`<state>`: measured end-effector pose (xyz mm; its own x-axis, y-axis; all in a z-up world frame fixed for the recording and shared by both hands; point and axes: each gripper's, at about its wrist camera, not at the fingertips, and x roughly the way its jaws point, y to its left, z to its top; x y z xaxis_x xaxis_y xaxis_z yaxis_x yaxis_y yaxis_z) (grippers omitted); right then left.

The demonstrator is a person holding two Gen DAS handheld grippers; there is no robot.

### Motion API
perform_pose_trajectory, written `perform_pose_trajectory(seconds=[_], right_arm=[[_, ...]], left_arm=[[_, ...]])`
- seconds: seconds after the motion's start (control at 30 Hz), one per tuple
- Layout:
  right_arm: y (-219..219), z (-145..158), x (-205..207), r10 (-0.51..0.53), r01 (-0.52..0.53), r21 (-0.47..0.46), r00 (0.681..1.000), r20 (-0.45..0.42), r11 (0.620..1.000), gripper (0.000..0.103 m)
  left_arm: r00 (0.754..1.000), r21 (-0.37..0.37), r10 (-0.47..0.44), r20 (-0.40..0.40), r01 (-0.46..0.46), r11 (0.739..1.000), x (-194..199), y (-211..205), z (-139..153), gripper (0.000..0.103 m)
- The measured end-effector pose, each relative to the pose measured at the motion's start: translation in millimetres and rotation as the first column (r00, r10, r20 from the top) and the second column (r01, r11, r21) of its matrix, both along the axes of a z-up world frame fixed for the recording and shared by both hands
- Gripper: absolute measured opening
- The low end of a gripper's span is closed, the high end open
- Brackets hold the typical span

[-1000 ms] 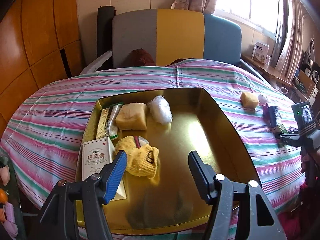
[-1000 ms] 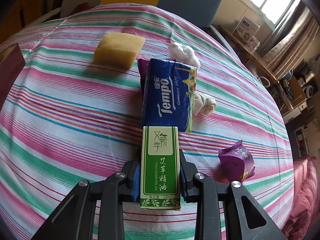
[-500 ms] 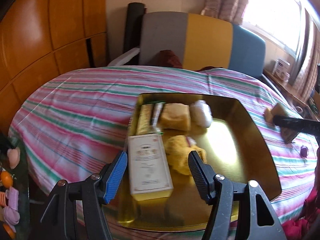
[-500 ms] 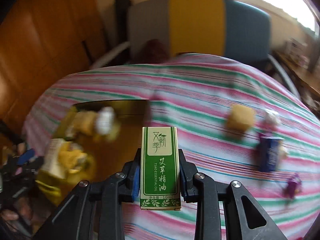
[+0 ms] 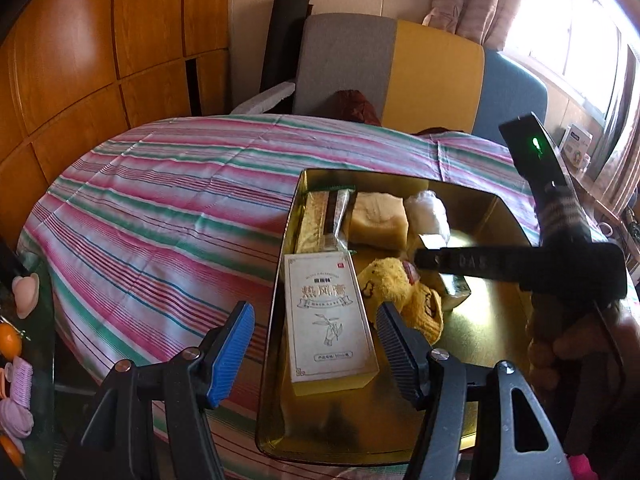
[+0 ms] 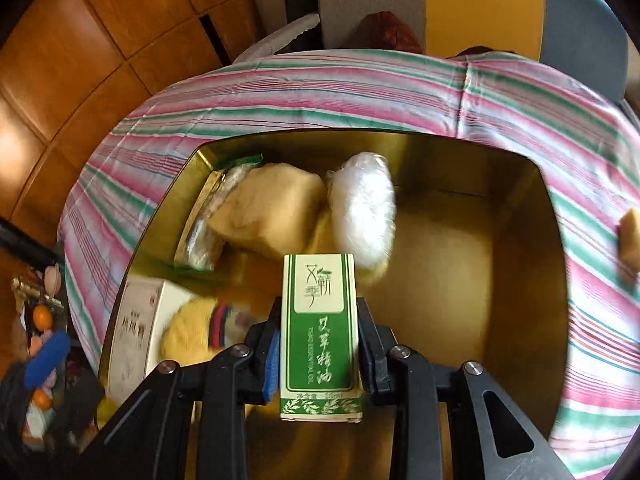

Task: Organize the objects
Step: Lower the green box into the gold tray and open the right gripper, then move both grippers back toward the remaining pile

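Striped tablecloth (image 6: 360, 92) carries a gold tin (image 6: 516, 264); above it the right gripper (image 6: 318, 344) pinches a green essential-oil box (image 6: 320, 332), left gripper (image 5: 314, 342) spread empty at nine o'clock.

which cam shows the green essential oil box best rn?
Right wrist view: the green essential oil box fills the centre, label readable, clamped by the right hand-held gripper over the gold tin. Left wrist view shows only a corner beneath that gripper's body.
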<state>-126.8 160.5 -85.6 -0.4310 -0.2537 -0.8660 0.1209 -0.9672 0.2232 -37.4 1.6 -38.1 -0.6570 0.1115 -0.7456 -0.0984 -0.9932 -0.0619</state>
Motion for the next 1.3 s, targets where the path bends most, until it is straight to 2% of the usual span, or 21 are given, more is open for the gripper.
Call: perform_pose_trajectory(seconds=[0.07, 0.13, 0.2, 0.27, 0.3, 0.33, 0.47, 0.53, 0.73, 1.07, 1.3], right_arm=[[2.0, -1.8, -1.1, -0.009, 0.009, -0.020, 1.000, 0.001, 1.000, 0.037], [6.0, 1.8, 2.4, -0.010, 0.009, -0.029, 1.000, -0.015, 1.000, 0.049], [12.2, 8.2, 8.9, -0.011, 0.009, -0.039, 0.999, -0.044, 0.999, 0.051], [19.6, 16.5, 19.9, -0.006, 0.003, -0.047, 0.997, -0.071, 0.999, 0.060], [23.3, 19.2, 24.4, -0.008, 0.004, -0.051, 0.997, -0.079, 0.999, 0.071], [26.9, 22.0, 29.7, -0.009, 0.004, -0.055, 0.996, -0.091, 0.998, 0.077], [40.2, 31.1, 49.3, -0.009, 0.005, -0.032, 0.991, -0.136, 0.999, 0.083], [47.5, 34.2, 58.7, -0.011, 0.007, -0.028, 0.987, -0.160, 1.000, 0.089], [76.0, 45.9, 81.5, -0.036, 0.028, -0.040, 0.975, -0.219, 0.999, 0.096], [147.0, 56.5, 100.0, -0.137, 0.138, -0.012, 0.964, -0.226, 0.990, 0.096], [221.0, 62.9, 110.9, -0.241, 0.264, 0.070, 0.942, -0.231, 0.962, 0.097]], left_arm=[[1.000, -0.004, -0.006, -0.001, 0.006, 1.000, -0.1, 2.0, -0.7, 0.064], [1.000, -0.004, -0.008, -0.006, 0.008, 1.000, 0.7, 3.7, -0.4, 0.064], [1.000, -0.007, -0.012, -0.010, 0.012, 1.000, 0.9, 5.4, 0.4, 0.064], [1.000, -0.008, -0.017, -0.012, 0.017, 1.000, 2.0, 7.3, 1.2, 0.064], [1.000, -0.010, -0.021, -0.014, 0.021, 1.000, 3.0, 8.6, 1.7, 0.065], [1.000, -0.012, -0.024, -0.015, 0.024, 1.000, 3.7, 9.9, 2.2, 0.065], [0.999, -0.021, -0.044, -0.020, 0.044, 0.999, 7.3, 17.5, 3.7, 0.065], [0.998, -0.027, -0.052, -0.019, 0.051, 0.998, 8.8, 20.9, 4.4, 0.065], [0.997, -0.042, -0.076, -0.025, 0.075, 0.996, 13.2, 30.9, 7.1, 0.065], [0.993, -0.066, -0.118, -0.024, 0.116, 0.991, 18.7, 46.6, 10.1, 0.065], [0.988, -0.078, -0.151, -0.012, 0.150, 0.986, 19.8, 60.1, 10.5, 0.065]])
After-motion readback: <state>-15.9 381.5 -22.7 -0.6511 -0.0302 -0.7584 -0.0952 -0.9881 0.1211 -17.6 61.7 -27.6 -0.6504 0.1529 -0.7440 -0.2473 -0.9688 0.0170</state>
